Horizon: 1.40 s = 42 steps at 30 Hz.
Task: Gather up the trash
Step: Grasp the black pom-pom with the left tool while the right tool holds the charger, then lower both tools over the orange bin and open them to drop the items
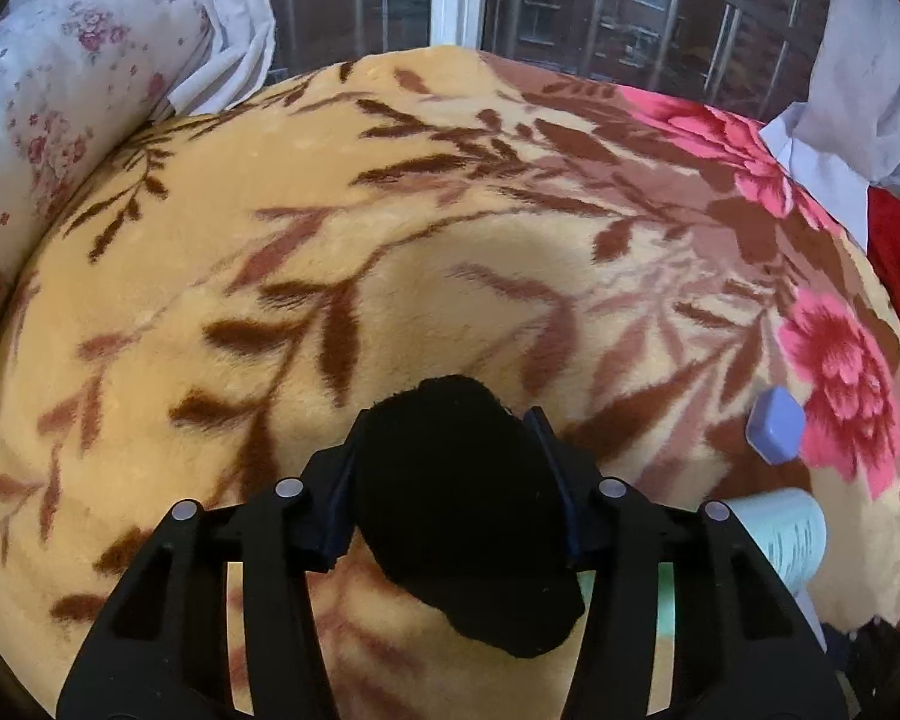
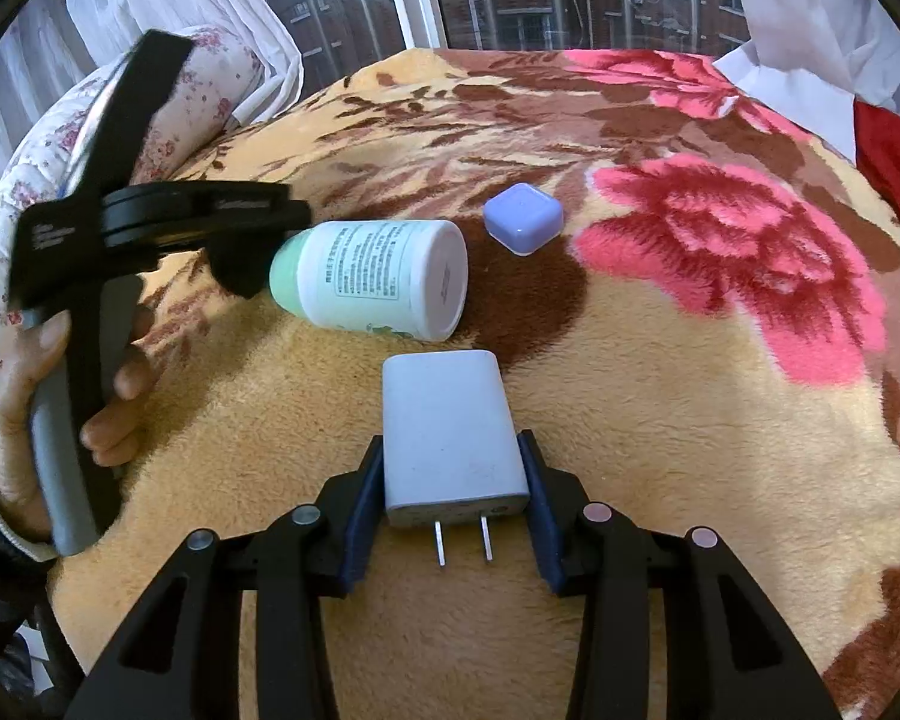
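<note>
We see the left gripper (image 1: 444,480) clenched on a black fuzzy wad (image 1: 450,498) over the floral blanket (image 1: 270,276); the right gripper (image 2: 453,480) grasps a white charger (image 2: 450,426); a white bottle (image 2: 378,279) and lilac cube (image 2: 522,219) lie beyond it.

Nothing legible: fine print on the white-green bottle (image 2: 384,276) and pale lettering on the left hand-held gripper (image 2: 252,276) are too small/blurred to read.
</note>
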Tool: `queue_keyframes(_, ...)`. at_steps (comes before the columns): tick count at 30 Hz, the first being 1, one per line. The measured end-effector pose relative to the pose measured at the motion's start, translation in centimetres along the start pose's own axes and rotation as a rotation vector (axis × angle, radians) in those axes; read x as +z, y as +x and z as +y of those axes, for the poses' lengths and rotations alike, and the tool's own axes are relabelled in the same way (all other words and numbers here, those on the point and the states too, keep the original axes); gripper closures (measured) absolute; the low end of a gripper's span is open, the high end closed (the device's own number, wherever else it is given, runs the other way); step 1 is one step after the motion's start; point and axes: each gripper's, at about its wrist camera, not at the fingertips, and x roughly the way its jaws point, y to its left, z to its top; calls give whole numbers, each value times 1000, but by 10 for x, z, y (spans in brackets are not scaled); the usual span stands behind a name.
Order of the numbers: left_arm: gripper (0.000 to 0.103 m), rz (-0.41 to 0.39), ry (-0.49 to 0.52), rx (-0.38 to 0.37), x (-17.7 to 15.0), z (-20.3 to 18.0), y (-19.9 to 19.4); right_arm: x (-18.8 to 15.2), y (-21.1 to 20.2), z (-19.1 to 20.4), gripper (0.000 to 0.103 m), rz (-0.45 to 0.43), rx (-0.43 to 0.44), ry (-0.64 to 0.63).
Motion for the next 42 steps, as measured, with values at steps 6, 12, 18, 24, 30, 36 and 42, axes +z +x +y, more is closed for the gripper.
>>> queue_keyframes(6, 55, -47, 43, -32, -27, 28, -49, -1, -7, -5, 61, -31, 6, 24)
queue_keyframes(12, 55, -95, 86, -88, -84, 63, -123, -4, -27, 3, 62, -82, -20, 63)
queue_keyframes(18, 55, -124, 130, -99, -146, 84, -176, -37, -64, 50, 62, -127, 7, 34)
queue_keyframes(24, 54, -157, 157, -91, -207, 98, -211, -97, -119, 103, 62, -197, 72, 22)
queue_keyframes(30, 54, -100, 172, -119, -258, 106, -215, -166, -148, 135, 62, -190, 95, 30)
queue_keyframes(36, 54, -42, 205, -96, -304, 110, -197, -227, -137, 152, 62, -117, 61, 36)
queue_keyframes(42, 54, 187, 216, -136, -340, 111, -145, -254, -98, 151, 62, 18, 74, 93)
